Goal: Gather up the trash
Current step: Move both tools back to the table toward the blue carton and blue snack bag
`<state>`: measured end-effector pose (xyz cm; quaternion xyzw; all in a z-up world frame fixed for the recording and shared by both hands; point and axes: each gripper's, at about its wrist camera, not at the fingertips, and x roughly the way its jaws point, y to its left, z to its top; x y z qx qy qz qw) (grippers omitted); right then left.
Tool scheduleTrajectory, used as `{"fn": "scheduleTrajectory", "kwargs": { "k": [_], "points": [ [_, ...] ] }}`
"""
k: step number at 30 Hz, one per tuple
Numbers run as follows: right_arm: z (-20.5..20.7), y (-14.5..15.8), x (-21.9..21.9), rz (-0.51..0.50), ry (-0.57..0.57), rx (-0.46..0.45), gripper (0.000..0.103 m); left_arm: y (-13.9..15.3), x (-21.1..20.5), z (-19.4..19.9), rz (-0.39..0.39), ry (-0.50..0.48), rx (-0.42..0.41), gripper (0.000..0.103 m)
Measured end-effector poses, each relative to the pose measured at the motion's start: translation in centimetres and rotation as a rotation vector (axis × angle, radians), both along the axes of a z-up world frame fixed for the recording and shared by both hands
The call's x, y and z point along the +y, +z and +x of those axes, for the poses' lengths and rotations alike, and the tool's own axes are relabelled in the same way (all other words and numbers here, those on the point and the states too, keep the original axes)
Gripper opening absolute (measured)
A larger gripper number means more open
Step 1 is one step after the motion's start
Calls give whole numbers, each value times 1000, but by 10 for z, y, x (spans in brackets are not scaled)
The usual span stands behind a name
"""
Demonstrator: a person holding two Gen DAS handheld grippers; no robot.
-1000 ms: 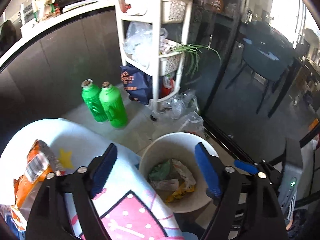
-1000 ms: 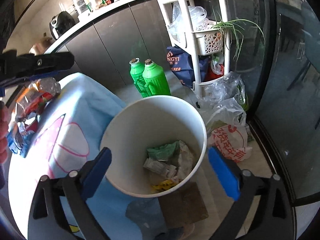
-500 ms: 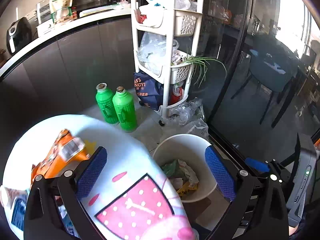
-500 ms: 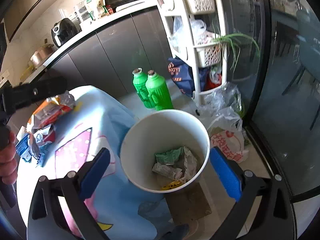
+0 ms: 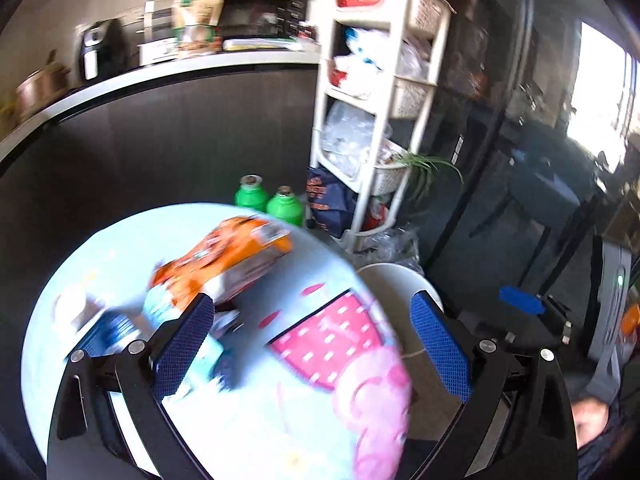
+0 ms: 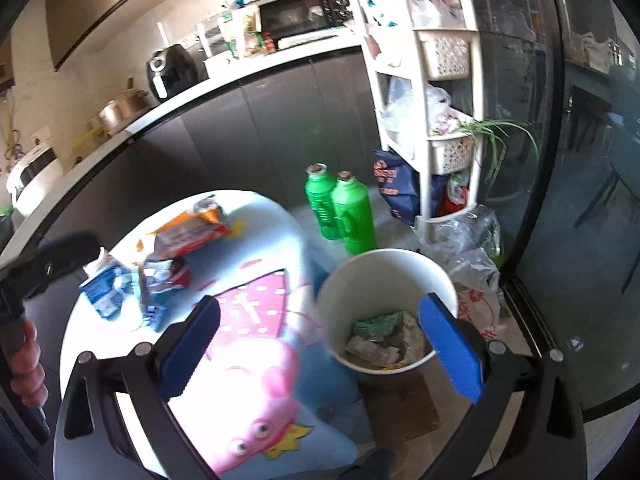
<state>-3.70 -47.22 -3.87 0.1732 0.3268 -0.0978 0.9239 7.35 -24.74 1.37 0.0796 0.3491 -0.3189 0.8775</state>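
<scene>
Left hand-held gripper (image 5: 312, 344) wide open, empty, right hand-held gripper (image 6: 320, 344) likewise

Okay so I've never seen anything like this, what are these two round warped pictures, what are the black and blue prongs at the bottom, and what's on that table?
There is no robot here: a person holds a hand-held grabbing tool in each hand, and each tool carries a wide-angle camera looking along its two blue-padded fingers. One picture comes from the left tool, the other from the right tool. Both stand open and hold nothing.

Below them is a round table with a cartoon cloth. On it lie an orange snack wrapper, a small blue and white carton and a crumpled packet. Beside the table on the floor stands a white bin with trash already inside. At the right view's left edge, the person's hand grips the other tool.
</scene>
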Motion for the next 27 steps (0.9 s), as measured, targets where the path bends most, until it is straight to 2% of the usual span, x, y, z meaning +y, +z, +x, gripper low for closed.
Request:
{"fn": "scheduleTrajectory", "kwargs": {
  "k": [4,8,10,17,21,27],
  "points": [
    [3,12,33,-7,72,-9,100,-3,60,-12,11,80,-27,95],
    [15,14,65,-6,153,3,100,-15,112,-14,14,156,39,95],
    [23,12,83,-3,197,16,100,-22,137,-13,-14,181,77,95],
    [61,0,150,10,330,78,98,-32,192,-3,-27,257,85,95],
    [90,-6,177,-4,380,111,87,-42,209,7,-54,266,126,95],
    [131,-21,196,-25,389,156,72,-54,222,27,-53,258,146,95]
  ]
}}
